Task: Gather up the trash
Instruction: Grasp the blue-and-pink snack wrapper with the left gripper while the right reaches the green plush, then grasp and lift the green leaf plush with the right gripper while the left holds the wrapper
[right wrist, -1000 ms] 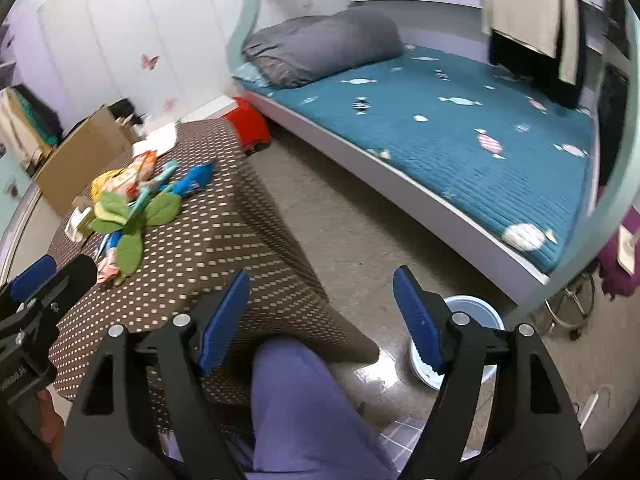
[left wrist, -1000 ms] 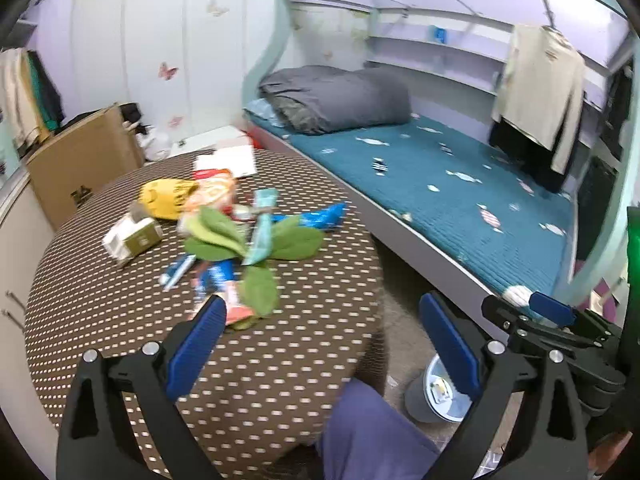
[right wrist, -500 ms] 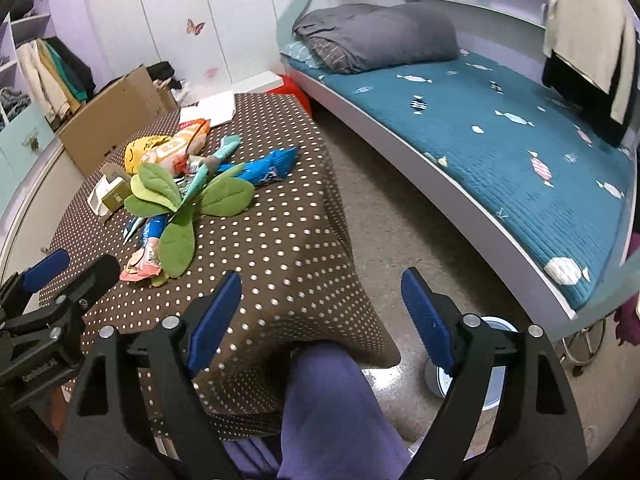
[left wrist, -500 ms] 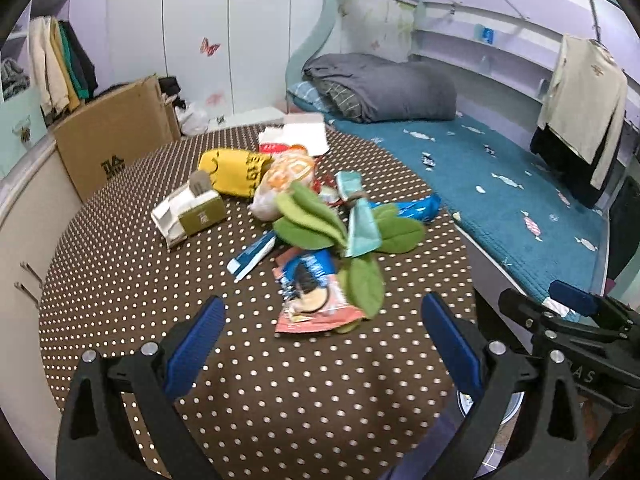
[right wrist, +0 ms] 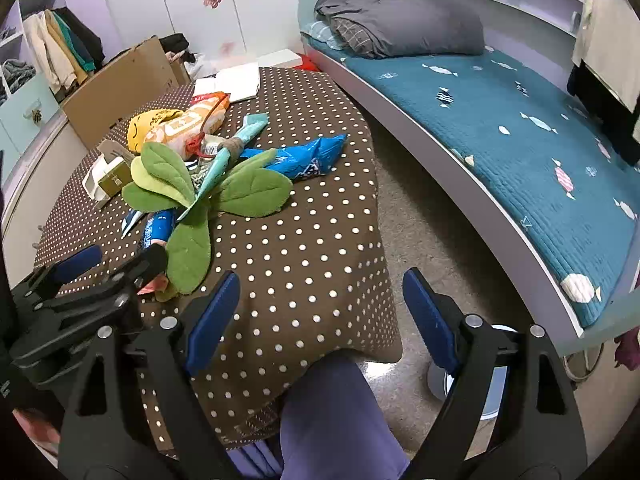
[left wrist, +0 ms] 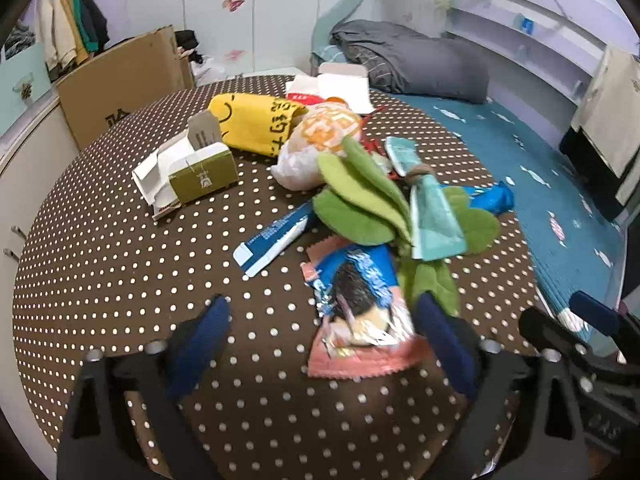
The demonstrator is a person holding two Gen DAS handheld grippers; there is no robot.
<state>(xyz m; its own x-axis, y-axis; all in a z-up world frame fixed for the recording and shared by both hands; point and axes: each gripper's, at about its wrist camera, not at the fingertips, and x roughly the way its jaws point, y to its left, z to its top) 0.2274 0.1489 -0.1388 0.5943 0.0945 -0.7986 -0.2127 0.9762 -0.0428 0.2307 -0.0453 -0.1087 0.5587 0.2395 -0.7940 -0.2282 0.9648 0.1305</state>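
A pile of trash lies on the brown dotted table [left wrist: 120, 272]: a pink-and-blue snack wrapper [left wrist: 360, 312], a blue-white wrapper [left wrist: 272, 240], a yellow bag [left wrist: 256, 124], an orange-white bag [left wrist: 320, 140], a green carton [left wrist: 200, 172], a teal wrapper [left wrist: 432, 216] and a blue packet [right wrist: 308, 160]. My left gripper [left wrist: 322, 340] hangs low over the snack wrapper, which lies between its fingers. Its jaws are closing and the pads are clear of the wrapper. My right gripper [right wrist: 320, 316] stands open over the table's near edge, with nothing in it.
A green plush leaf toy [left wrist: 360, 208] sprawls over the wrappers. A small bin [right wrist: 492, 396] stands on the floor by the bed [right wrist: 520, 140], half hidden behind my right finger. A person's leg [right wrist: 336, 420] is below the table edge. A cardboard box [left wrist: 120, 84] stands behind the table.
Both grippers have swung left and down towards the table. The left one now sits close over the snack wrapper, with its fingers slightly narrower. The right one has opened a little.
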